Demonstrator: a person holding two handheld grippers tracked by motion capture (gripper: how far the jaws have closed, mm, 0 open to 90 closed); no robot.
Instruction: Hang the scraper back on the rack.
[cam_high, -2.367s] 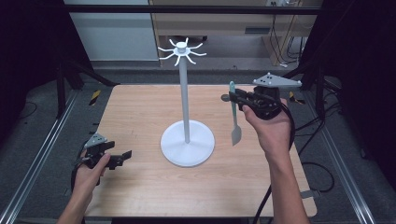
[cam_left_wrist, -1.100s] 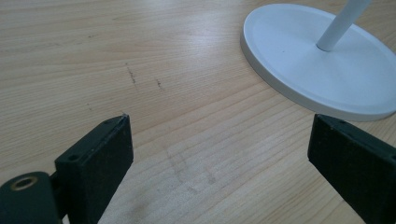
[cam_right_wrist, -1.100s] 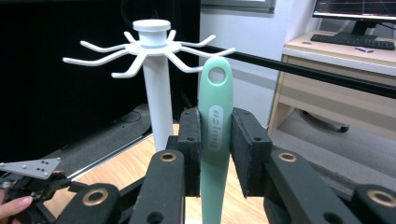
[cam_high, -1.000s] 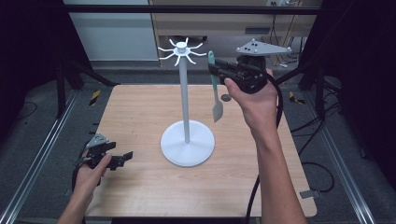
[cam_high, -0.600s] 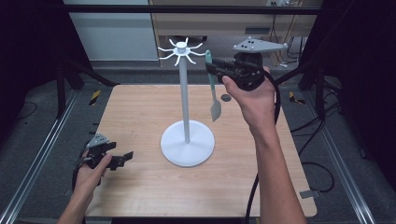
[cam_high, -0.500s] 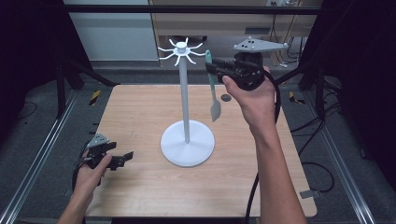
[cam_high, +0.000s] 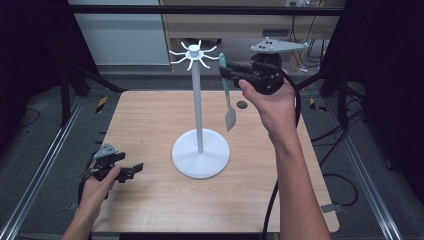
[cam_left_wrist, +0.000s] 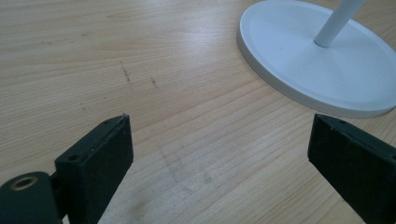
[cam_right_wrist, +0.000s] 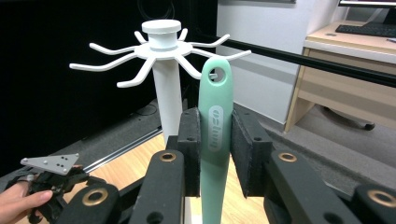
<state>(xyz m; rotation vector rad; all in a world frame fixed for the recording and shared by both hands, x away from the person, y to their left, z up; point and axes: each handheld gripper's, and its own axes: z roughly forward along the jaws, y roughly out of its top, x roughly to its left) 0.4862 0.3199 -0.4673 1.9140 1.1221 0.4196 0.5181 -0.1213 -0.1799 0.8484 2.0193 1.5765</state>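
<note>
A white hook stand (cam_high: 199, 105) rises from a round base (cam_high: 200, 152) at mid-table, with a crown of hooks (cam_high: 192, 54) on top. My right gripper (cam_high: 226, 75) is raised beside the crown, shut on the handle of a green spatula (cam_high: 228, 95) that hangs blade down. In the right gripper view the spatula (cam_right_wrist: 215, 135) sits between the pads, and its hanging hole (cam_right_wrist: 214, 73) lies right at a hook tip of the hook stand (cam_right_wrist: 163, 60). My left gripper (cam_high: 131, 170) rests low at the table's front left, open and holding nothing, near the round base (cam_left_wrist: 322, 60).
A small dark round object (cam_high: 242, 104) lies on the wooden table (cam_high: 150, 115) behind the spatula. Metal rails run along both table sides, and a desk and cables stand beyond the far edge.
My right gripper lifted the spatula from above the table's right side up and leftward to the stand's hooks. Over the last half second it barely moved. The left gripper stayed put.
</note>
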